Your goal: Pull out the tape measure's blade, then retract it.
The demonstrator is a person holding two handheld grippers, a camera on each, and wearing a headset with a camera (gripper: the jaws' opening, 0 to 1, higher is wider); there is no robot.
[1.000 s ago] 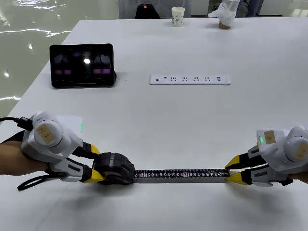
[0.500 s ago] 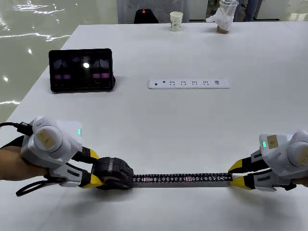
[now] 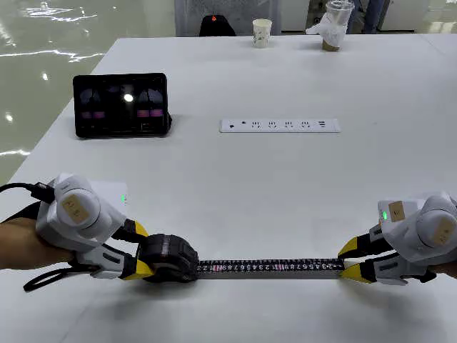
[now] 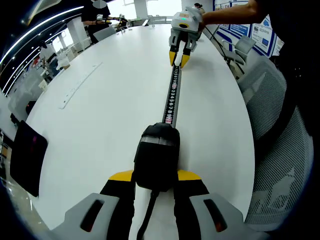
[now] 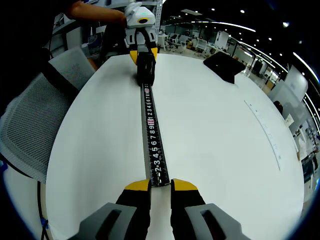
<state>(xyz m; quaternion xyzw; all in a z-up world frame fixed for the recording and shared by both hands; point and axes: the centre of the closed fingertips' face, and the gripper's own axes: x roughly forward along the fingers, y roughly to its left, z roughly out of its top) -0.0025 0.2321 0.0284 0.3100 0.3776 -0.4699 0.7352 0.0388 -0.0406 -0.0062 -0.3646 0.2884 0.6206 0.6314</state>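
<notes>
Tape measure [image 3: 169, 259] [image 4: 158, 155] [image 5: 146, 62]: one, black case, on the near edge of the white table [image 3: 285, 186], left of centre in the head view.

Blade [image 3: 268, 267] [image 4: 171, 97] [image 5: 153, 145]: one, dark with pale numerals, drawn out of the case. It lies flat and straight along the table, running right from the case to the other gripper.

Left gripper [image 3: 141, 250] [image 4: 156, 176] [image 5: 143, 52]: one, white body with yellow-tipped jaws. The jaws stand wide, clamped on either side of the case. It is held level, pointing right, with a bare forearm [image 3: 18, 246] behind it.

Right gripper [image 3: 350, 259] [image 5: 160, 186] [image 4: 179, 57]: one, same make. The jaws are drawn nearly together, pinching the free end of the blade. It is held level, pointing left and facing the left gripper, well apart from it.

Tablet [image 3: 121, 103]: one, dark, propped upright, far left of the table.

Power strip [image 3: 280, 126]: one, white, lying flat mid-table.

Cups: two, at the far edge. One is a paper cup [image 3: 262, 32]; the second cup [image 3: 332, 28] has white crumpled material on it.

Mesh chair [image 4: 280, 165] [image 5: 35, 130]: one, grey, beside the table.
</notes>
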